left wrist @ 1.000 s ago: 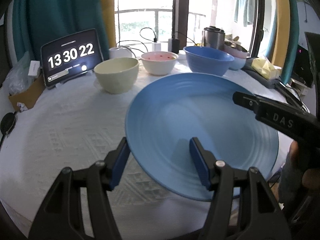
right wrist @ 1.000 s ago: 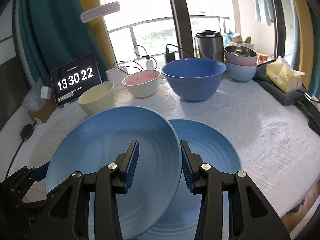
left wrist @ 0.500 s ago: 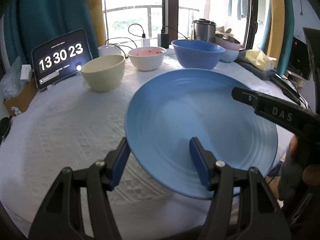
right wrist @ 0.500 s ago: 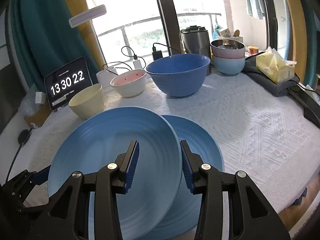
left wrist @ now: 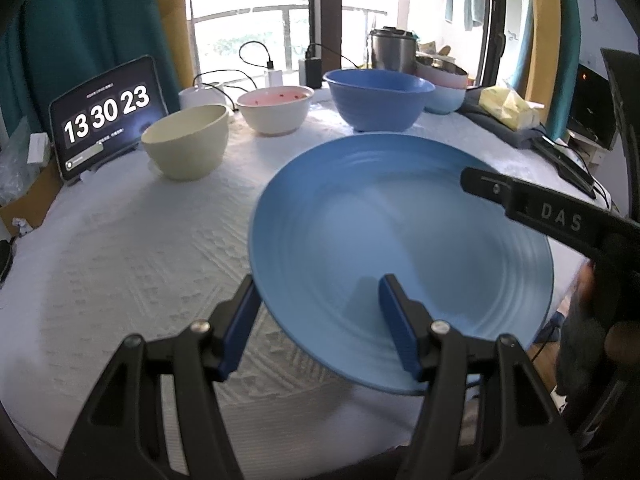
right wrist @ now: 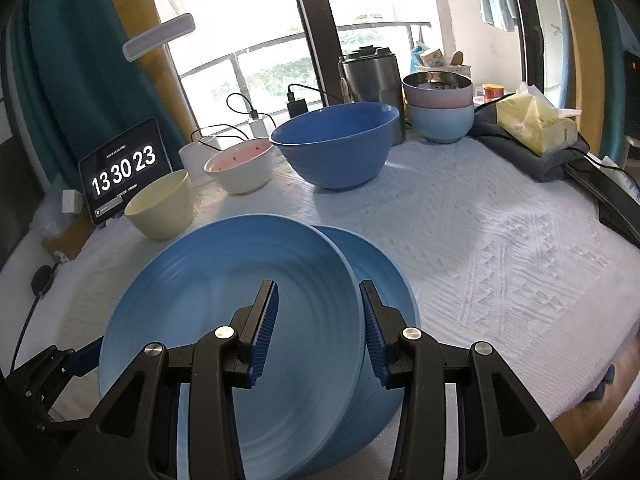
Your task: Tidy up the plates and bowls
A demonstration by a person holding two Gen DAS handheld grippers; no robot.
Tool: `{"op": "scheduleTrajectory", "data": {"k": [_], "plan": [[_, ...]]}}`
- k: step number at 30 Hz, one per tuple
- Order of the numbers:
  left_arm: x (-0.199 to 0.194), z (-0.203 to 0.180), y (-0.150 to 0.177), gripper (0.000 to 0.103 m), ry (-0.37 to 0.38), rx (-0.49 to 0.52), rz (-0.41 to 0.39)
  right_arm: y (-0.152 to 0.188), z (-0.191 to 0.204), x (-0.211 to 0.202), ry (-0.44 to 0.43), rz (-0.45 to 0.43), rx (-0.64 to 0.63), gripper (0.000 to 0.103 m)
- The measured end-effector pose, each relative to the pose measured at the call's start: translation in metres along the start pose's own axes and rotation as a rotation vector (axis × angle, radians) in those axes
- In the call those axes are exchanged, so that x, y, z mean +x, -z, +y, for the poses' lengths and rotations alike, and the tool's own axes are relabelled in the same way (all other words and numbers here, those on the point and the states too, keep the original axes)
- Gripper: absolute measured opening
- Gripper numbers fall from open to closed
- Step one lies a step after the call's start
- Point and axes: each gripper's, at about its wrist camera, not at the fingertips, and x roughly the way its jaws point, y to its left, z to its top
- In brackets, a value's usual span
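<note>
You are gripping one blue plate from both sides. Your left gripper is clamping its near-left rim, one blue finger lying on the inside and the other under the edge. Your right gripper is clamping the opposite rim the same way, with one of its fingers inside the plate and the other outside. The plate is tilting above the white-clothed counter, overlapping a second blue plate lying flat just beyond it. Further back, a cream bowl, a white bowl with a pink inside and a large blue bowl are standing in a row. Stacked bowls are sitting beside the large one, and a tablet clock is leaning at the left.
</note>
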Motion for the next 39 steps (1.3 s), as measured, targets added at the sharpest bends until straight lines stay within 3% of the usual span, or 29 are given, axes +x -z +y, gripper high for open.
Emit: {"op": "scheduleTrajectory", "data": {"k": [21, 39], "plan": [[0.014, -0.013, -0.005, 0.064, 0.031, 0.042, 0.020, 0.002, -0.027, 0.008, 0.020, 0.045, 0.097, 0.044], [0.008, -0.015, -0.009, 0.065, 0.041, 0.052, -0.009, -0.003, -0.027, -0.006, 0.052, -0.023, 0.078, 0.046]]}}
